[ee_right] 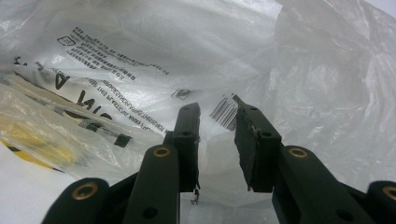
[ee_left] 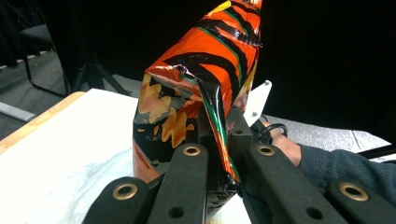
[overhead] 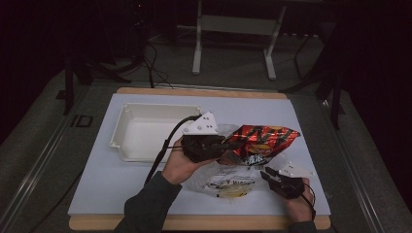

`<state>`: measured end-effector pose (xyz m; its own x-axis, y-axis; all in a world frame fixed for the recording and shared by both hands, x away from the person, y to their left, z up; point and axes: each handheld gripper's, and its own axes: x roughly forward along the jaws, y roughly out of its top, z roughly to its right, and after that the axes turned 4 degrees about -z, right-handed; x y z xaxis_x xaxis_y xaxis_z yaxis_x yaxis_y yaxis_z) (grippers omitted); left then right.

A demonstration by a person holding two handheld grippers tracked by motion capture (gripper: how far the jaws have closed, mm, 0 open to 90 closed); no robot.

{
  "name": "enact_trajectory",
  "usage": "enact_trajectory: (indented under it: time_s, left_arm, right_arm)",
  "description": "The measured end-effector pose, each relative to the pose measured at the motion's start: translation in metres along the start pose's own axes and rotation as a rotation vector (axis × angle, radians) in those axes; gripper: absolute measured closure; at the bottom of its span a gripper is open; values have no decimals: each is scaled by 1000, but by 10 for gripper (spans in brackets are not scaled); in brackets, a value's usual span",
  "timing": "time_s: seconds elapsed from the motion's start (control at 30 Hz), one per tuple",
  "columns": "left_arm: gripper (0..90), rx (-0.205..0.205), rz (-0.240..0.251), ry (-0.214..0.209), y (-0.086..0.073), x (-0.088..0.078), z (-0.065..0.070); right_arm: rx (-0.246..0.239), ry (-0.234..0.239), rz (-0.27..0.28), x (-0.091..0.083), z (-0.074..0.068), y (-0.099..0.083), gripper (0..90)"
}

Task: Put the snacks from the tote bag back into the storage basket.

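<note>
The left claw [overhead: 224,146] is clenched on the sealed end seam of a glossy red-orange snack bag with black stripes [overhead: 260,141], and in the left gripper view the flattened seam of that bag [ee_left: 205,88] stands pinched between the two black jaws. The bag is held up off the bench [overhead: 107,179], above a crumpled clear plastic carrier bag with black printing [overhead: 228,177], in the right half of the bench and nearer its front edge than its far one. Its long axis runs roughly level, along the bench's length: the gripped end points toward the bench's left edge and the free end toward the right edge, rising slightly toward the far side. The right claw [overhead: 268,174] sits near the front right corner of the bench, just beside the right fringe of the clear plastic bag and below the free end of the snack bag. In the right gripper view its jaws stand apart with a plain gap between them; the thin film of the clear bag [ee_right: 140,51] lies in front of and partly between the tips, and whether a pad presses on it cannot be told, so this claw reads as released. A shallow white rectangular plastic tray [overhead: 127,127] rests toward the far left of the bench, well apart from both bags.
</note>
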<state>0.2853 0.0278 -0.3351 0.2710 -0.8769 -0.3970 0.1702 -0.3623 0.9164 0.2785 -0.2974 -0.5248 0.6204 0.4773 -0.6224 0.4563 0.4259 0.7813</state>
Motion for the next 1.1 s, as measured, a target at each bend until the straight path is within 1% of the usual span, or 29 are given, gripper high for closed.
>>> enact_trajectory:
  time_s: [0.3,0.43,0.73,1.1]
  left_arm:
    - [888,-3,3,1,0,-6,-4]
    - [888,2,5,3,1,-9,-4]
    - [888,6,7,16,3,-15,-8]
    - [888,-1,21,29,3,-23,-11]
  right_arm:
    - [2,2,-2,0,0,0,701]
    - [4,3,-3,0,0,0,701]
    - [3,4,-4,0,0,0,701]
    - [2,4,-6,0,0,-1,701]
